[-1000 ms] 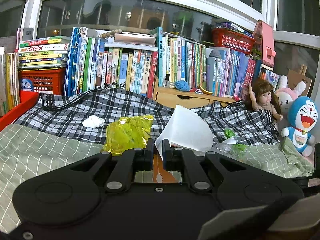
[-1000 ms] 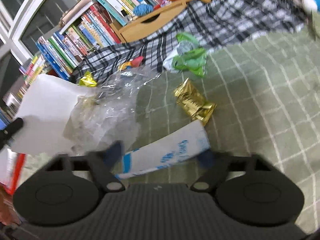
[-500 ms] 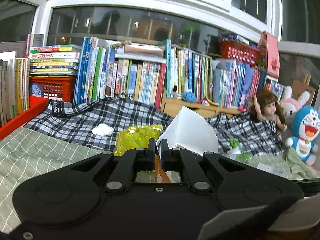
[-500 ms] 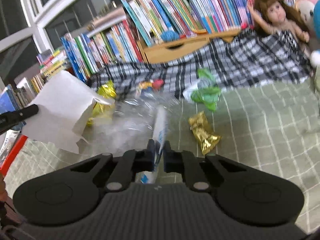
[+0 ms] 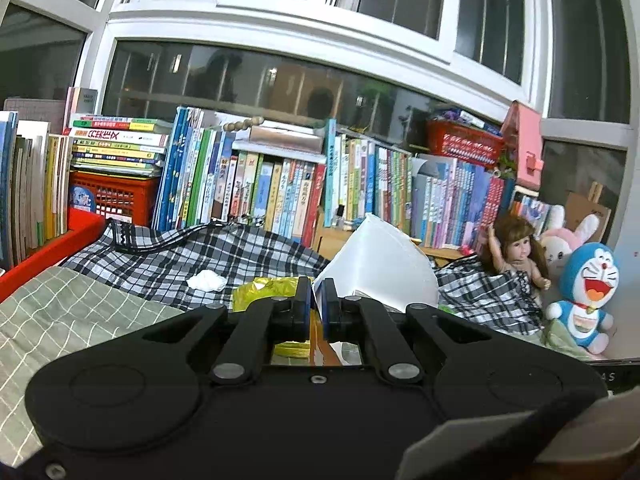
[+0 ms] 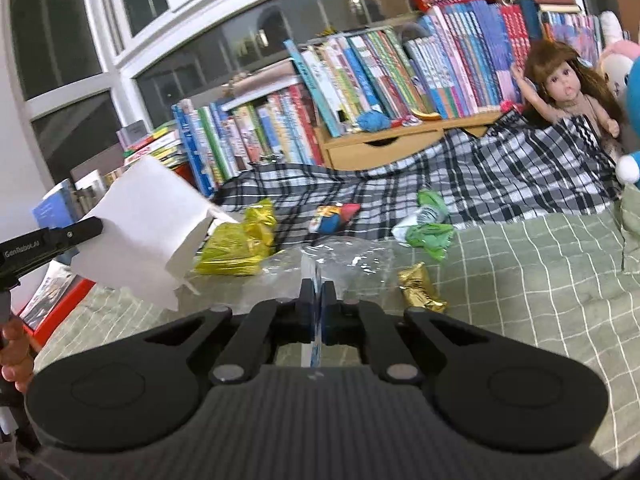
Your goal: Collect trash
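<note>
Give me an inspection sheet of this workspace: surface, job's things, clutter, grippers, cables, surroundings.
Surface: bed with green checked sheet and plaid blanket.
Job's things: white paper bag held up; yellow wrapper, gold wrapper, green wrapper, clear plastic, crumpled tissue lying loose.
Clutter: doll, blue plush.
Grippers: left gripper shut on the bag's edge; right gripper shut on a white and blue wrapper.
Cables: nothing seen.
Surroundings: books, windows, red baskets.

- 2 grippers: left gripper (image 5: 316, 294), right gripper (image 6: 318, 294)
- 1 white paper bag (image 6: 148, 220), 9 o'clock
- 2 yellow wrappers: yellow foil bag (image 6: 236, 244), gold wrapper (image 6: 420, 288)
- 1 green wrapper (image 6: 428, 232)
- 1 tissue wad (image 5: 206, 280)
- 1 doll (image 5: 516, 256)
- 2 plush toys: blue plush (image 5: 588, 292), pink bunny (image 5: 564, 236), 3 o'clock
</note>
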A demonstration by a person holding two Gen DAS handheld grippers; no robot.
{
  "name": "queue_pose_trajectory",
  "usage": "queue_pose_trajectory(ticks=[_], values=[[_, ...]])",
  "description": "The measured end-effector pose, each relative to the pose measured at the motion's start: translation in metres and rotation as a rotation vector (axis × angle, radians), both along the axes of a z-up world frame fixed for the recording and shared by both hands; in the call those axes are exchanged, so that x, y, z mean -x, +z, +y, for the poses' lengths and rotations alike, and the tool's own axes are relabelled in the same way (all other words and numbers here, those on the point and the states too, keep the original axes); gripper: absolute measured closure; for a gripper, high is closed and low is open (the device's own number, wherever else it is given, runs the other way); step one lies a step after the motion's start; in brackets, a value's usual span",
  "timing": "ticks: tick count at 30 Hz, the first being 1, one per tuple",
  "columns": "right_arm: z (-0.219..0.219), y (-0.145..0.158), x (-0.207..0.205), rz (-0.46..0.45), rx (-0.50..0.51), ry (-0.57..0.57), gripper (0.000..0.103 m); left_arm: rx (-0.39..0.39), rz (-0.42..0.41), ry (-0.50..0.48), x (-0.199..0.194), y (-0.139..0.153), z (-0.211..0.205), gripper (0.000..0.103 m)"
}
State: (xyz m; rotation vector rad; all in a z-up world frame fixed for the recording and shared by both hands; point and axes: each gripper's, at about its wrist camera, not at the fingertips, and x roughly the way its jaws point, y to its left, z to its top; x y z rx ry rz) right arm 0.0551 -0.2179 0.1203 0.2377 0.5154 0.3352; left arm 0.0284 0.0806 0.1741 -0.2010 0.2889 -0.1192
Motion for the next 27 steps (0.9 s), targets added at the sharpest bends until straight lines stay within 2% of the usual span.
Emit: queue_pose_trajectory(ticks=[6, 10, 15, 22, 27], values=[[0.006, 0.007, 0.017, -0.028, 0.021, 0.030, 0.098, -0.005, -0.034, -0.001, 0.034, 0.012, -0.001, 0.098], [0.004, 0.005, 0.027, 0.003, -0.021, 0.049, 0.099, -0.004, -0.037, 0.008, 0.055, 0.016, 0.002, 0.098], [0.005, 0.012, 0.050, -0.027, -0.019, 0.088, 0.099, 0.003, -0.039, 0.020, 0.082, 0.017, 0.004, 0.098], [0.004, 0.020, 0.087, -0.051, -0.028, 0.127, 0.099, 0.004, -0.063, -0.011, 0.137, 0.021, -0.006, 0.098], [0.003, 0.014, 0.112, -0.034, -0.062, 0.152, 0.099, -0.006, -0.076, -0.014, 0.181, 0.020, -0.015, 0.098]])
